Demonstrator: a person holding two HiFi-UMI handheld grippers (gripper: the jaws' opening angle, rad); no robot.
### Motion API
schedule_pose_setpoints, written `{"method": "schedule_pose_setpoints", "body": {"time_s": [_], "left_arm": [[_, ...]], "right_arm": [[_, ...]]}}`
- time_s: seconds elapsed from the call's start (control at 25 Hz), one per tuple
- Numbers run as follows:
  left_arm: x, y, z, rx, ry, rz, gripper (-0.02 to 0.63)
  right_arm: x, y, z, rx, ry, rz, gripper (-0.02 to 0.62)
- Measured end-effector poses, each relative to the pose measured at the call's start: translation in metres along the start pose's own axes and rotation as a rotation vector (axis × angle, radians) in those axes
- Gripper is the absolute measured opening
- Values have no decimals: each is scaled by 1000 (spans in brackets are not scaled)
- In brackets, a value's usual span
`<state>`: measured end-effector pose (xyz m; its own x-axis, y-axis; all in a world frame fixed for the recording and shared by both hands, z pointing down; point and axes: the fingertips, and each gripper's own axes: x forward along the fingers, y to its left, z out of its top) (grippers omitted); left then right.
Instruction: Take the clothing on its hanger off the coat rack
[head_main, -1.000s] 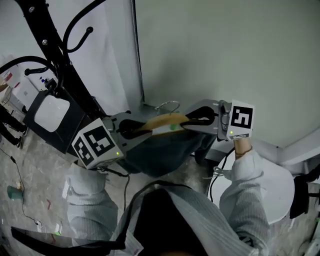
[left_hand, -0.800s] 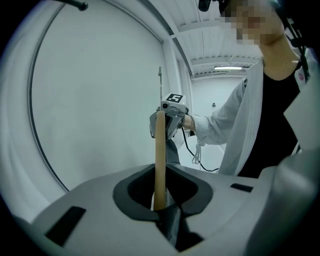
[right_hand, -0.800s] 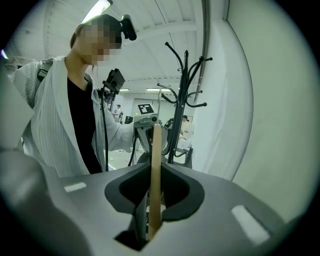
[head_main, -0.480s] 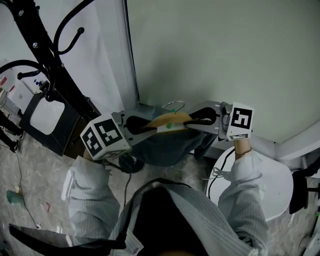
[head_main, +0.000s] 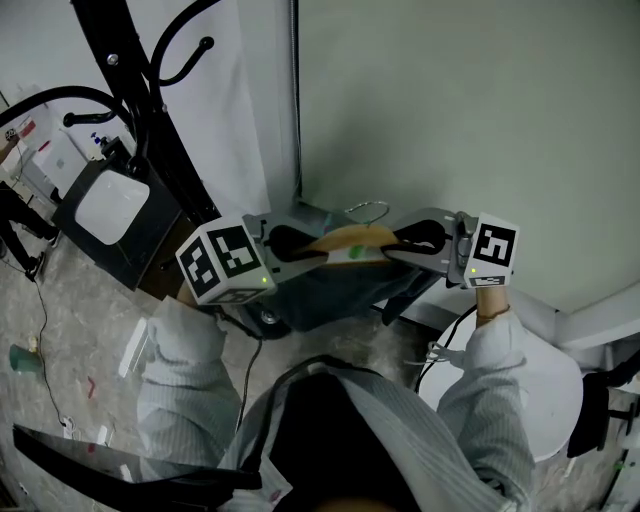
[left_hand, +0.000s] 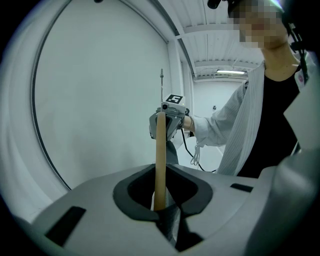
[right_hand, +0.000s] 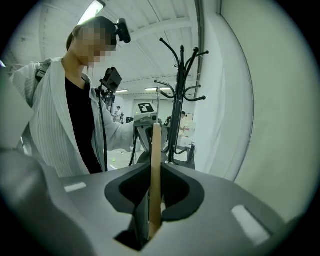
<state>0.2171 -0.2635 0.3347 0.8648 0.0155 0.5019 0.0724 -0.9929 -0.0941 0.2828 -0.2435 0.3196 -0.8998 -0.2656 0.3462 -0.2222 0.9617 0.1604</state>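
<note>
The left hand-held gripper (head_main: 288, 246) and the right hand-held gripper (head_main: 418, 240) are each clamping narrowly on one end of the wooden hanger (head_main: 345, 244). The hanger is riding level between them, its wire hook (head_main: 367, 210) touching nothing and well apart from the coat rack (head_main: 165, 140). The dark clothing (head_main: 335, 290) is draping below. Judged advice: keep both grips equally firm and the hanger level, so the garment is not sliding off either end, and keep the hook away from the rack's arms.

No text legible (nor numbers)
</note>
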Motion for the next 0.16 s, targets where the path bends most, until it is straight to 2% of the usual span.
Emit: {"method": "schedule_pose_setpoints", "body": {"time_s": [0.16], "left_arm": [[4,-4,5,19,7,-26,57]], "right_arm": [[-8,5,0,10,2,-28,58]]}}
